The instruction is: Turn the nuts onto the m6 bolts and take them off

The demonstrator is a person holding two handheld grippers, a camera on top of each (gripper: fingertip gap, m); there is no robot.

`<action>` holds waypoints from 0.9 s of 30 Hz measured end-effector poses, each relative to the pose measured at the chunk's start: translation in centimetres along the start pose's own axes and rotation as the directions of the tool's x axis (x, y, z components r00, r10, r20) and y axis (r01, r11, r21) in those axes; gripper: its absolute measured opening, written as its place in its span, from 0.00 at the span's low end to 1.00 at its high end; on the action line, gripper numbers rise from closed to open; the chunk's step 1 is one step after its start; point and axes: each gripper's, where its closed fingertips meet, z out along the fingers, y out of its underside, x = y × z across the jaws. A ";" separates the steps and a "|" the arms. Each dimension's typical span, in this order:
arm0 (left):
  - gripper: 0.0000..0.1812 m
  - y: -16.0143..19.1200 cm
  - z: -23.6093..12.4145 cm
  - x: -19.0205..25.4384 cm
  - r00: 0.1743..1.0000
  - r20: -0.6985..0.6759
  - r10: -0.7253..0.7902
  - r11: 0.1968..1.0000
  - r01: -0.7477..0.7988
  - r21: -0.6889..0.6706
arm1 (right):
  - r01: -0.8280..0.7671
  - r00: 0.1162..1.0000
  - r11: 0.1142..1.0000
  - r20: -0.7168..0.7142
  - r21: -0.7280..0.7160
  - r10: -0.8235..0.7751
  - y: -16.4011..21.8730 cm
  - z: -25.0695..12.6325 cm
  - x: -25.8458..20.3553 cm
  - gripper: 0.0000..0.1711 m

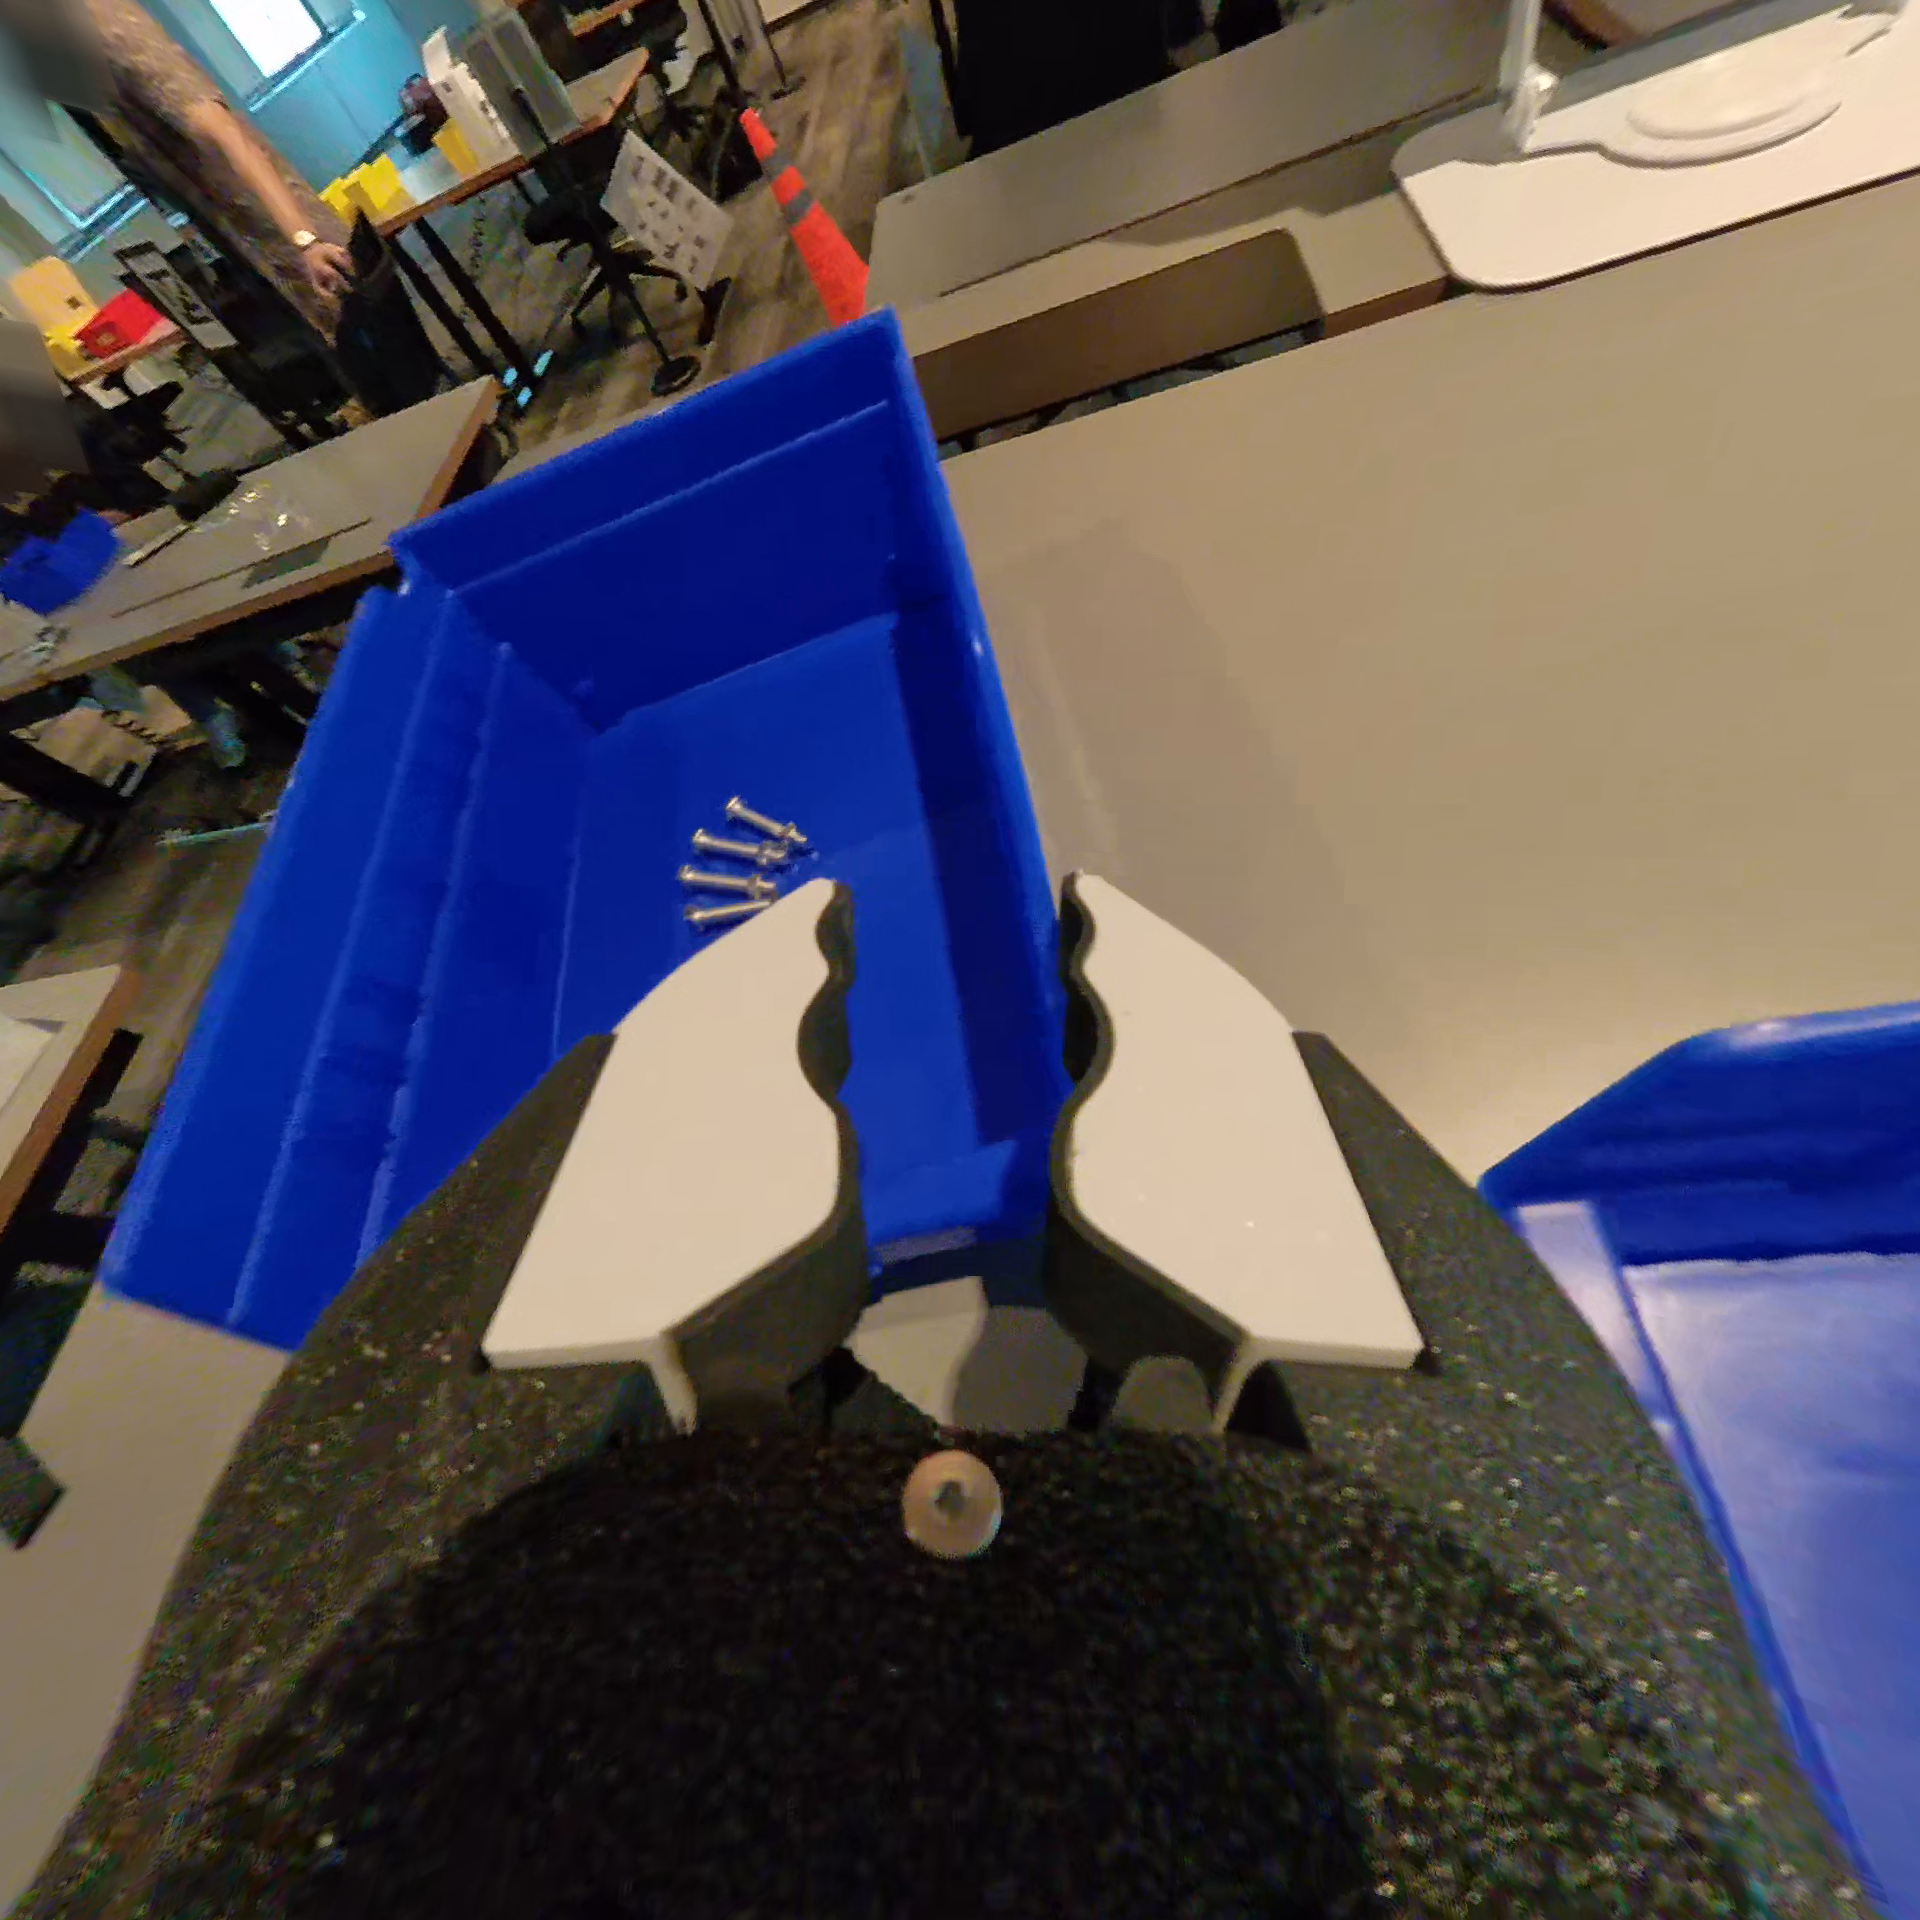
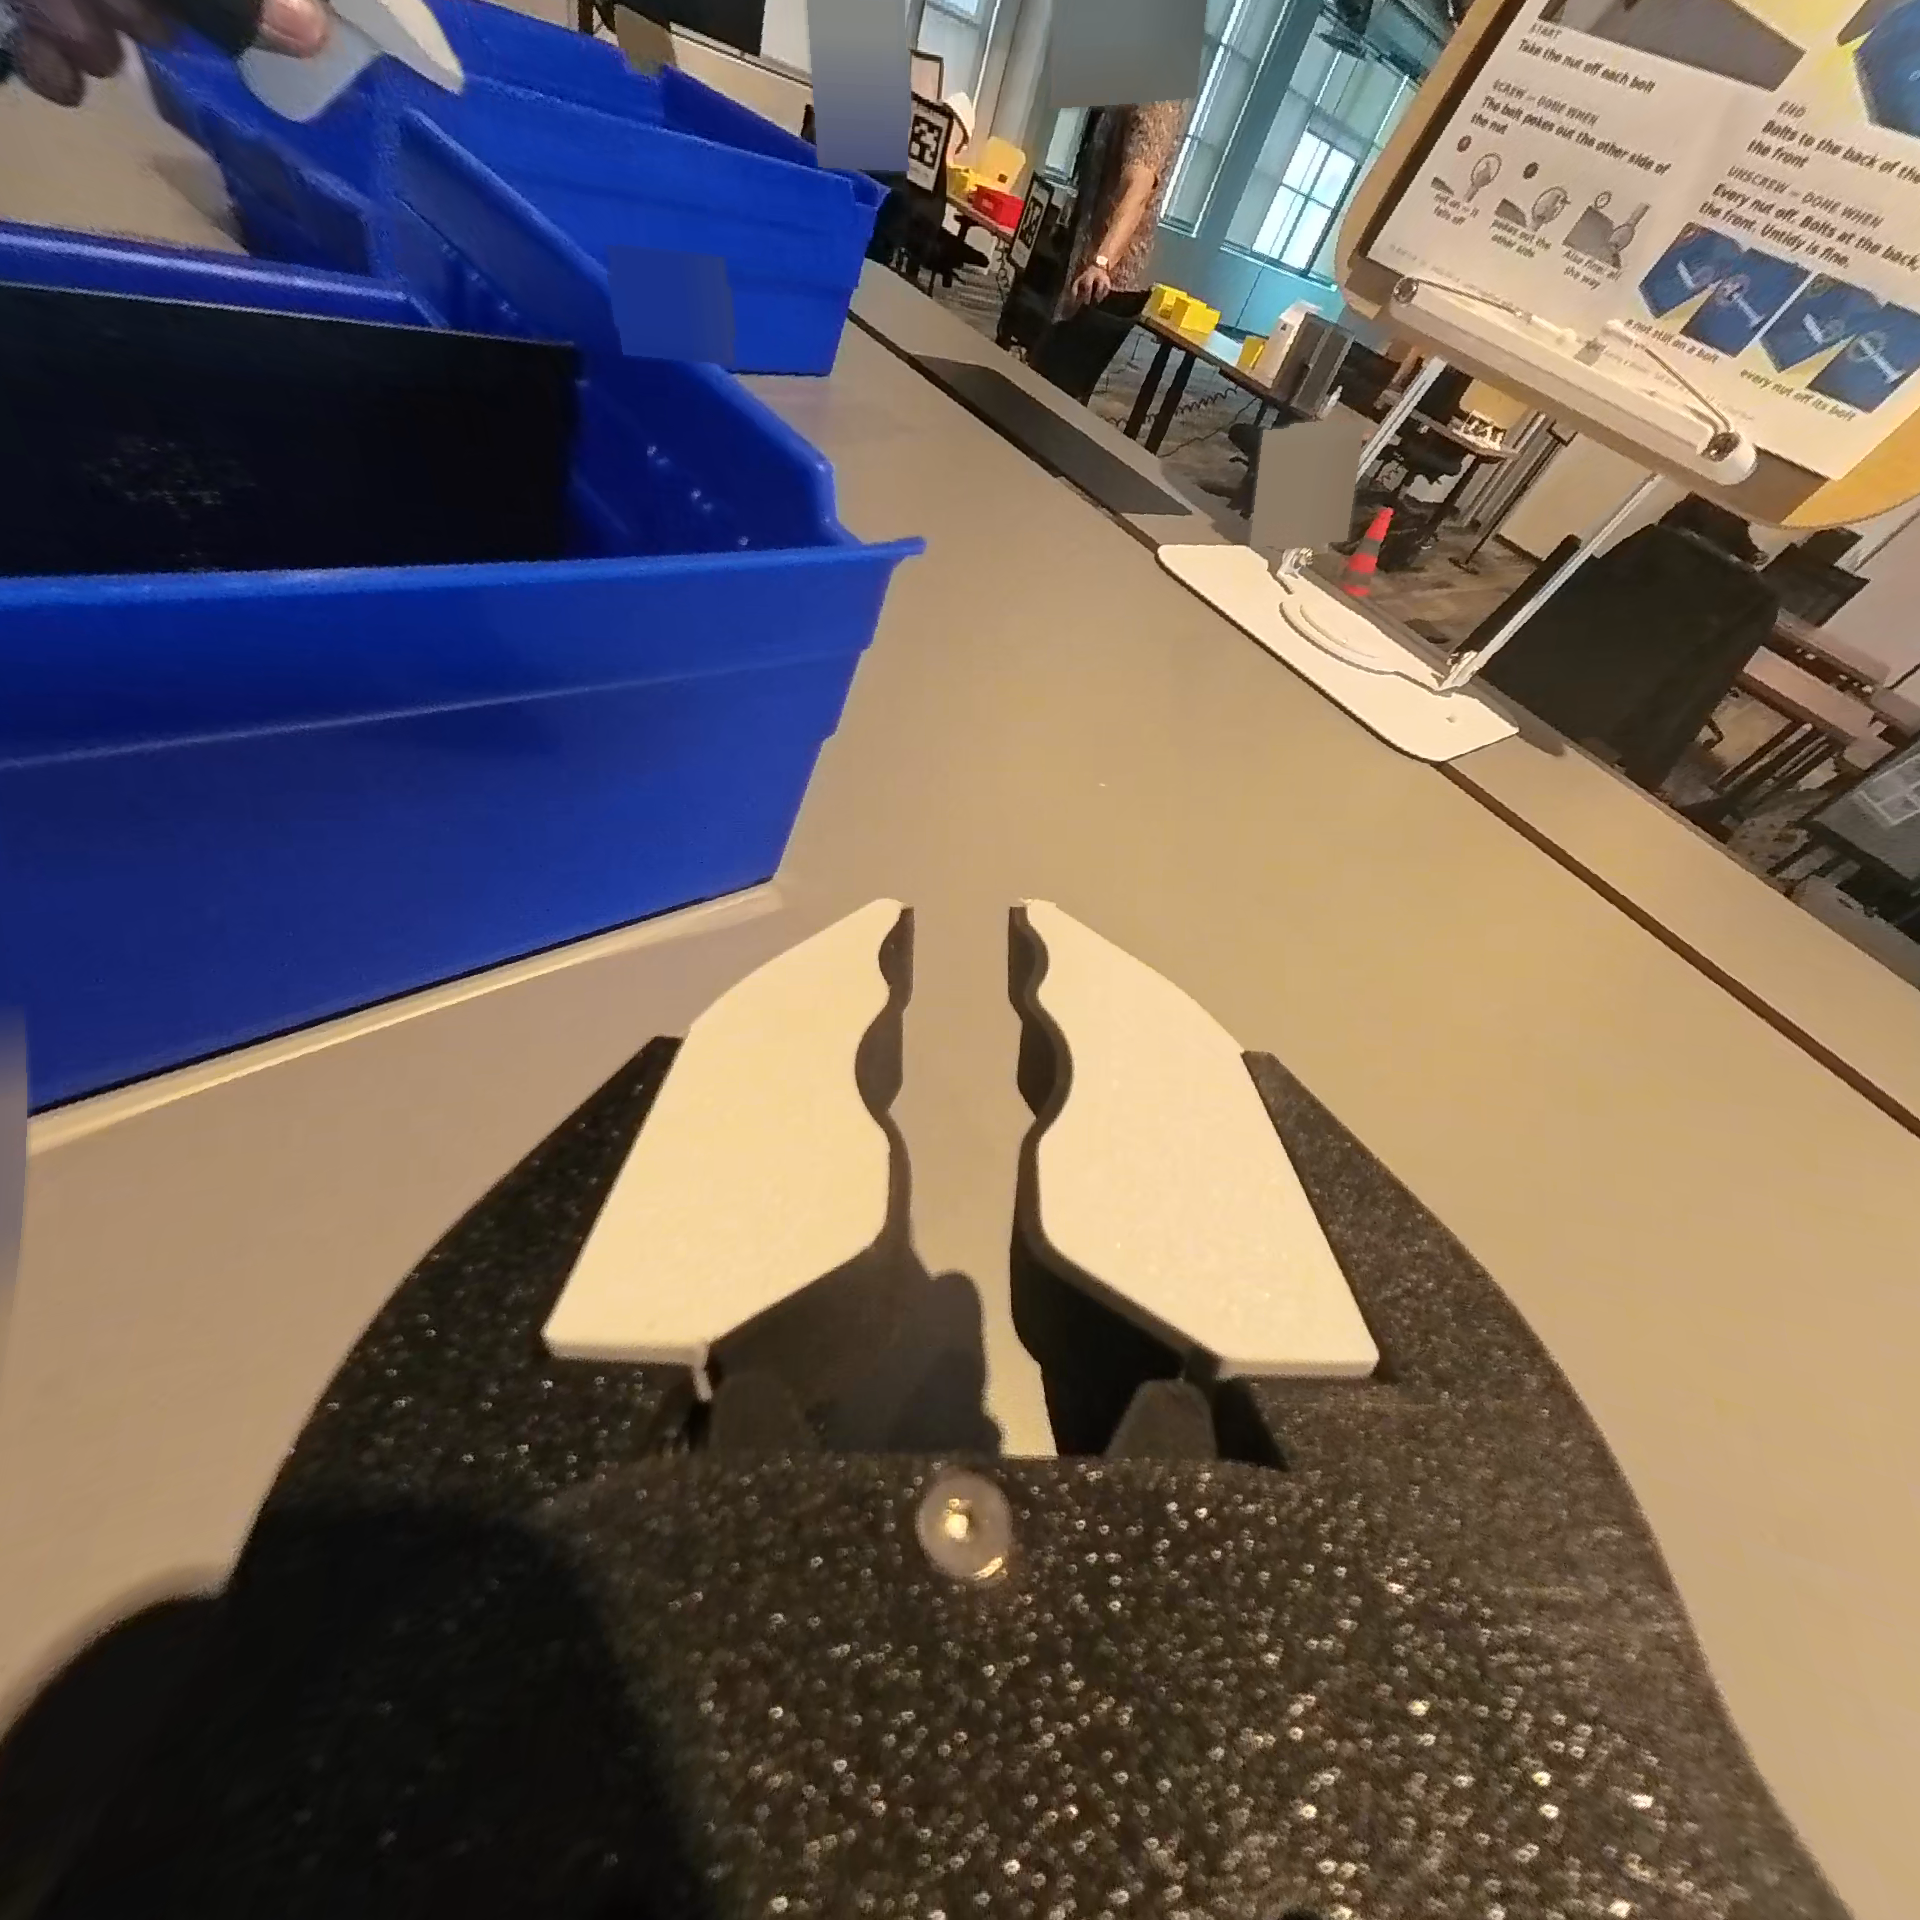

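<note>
Jaws, left wrist view: left gripper (image 1: 951,894) stands with its two grey fingers (image 1: 707,1122) parted by a moderate gap, nothing between them. It hangs above the near end of a blue bin (image 1: 935,582), which sits on a grey table (image 1: 1455,675).

Contents of that bin: four silver bolts (image 1: 743,868), lying side by side in a short row on the bin floor, just beyond the left fingertip. Small fittings near their ends may be nuts; too small to tell.

Also in this view: corner of a second blue bin (image 1: 1714,1195) at the right edge; white lamp base (image 1: 1662,156) on the far table; orange cone (image 1: 821,223) on the floor beyond; a person (image 1: 239,197) standing in the background.

Jaws, right wrist view: right gripper (image 2: 961,909) shows a narrow gap between its grey fingers (image 2: 1174,1153), empty, held low over the bare table (image 2: 1195,883).

To its left: a blue bin (image 2: 468,748) resting on the table, holding a dark insert (image 2: 281,436); interior otherwise hidden. Further blue bins (image 2: 623,208) stand behind it. The bolts are not visible from here.

At upper right: an instruction board (image 2: 1714,208) on a stand, and its white base (image 2: 1340,644) on the table.
</note>
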 end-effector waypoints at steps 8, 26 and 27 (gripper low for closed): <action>0.21 0.8 -1.9 -0.7 1.000 -0.025 -0.003 1.000 0.004 0.008 | -0.001 1.000 1.000 0.010 -0.008 0.001 0.1 0.1 -0.1 0.10; 0.03 4.0 0.4 -1.8 0.996 -0.003 -0.086 0.996 0.086 -0.009 | 0.023 1.000 1.000 0.006 -0.009 -0.023 0.1 0.1 -0.3 0.10; 0.03 4.2 0.2 -2.0 0.996 0.004 -0.086 0.996 0.086 -0.008 | 0.023 1.000 1.000 0.006 -0.009 -0.023 0.1 0.1 -0.3 0.10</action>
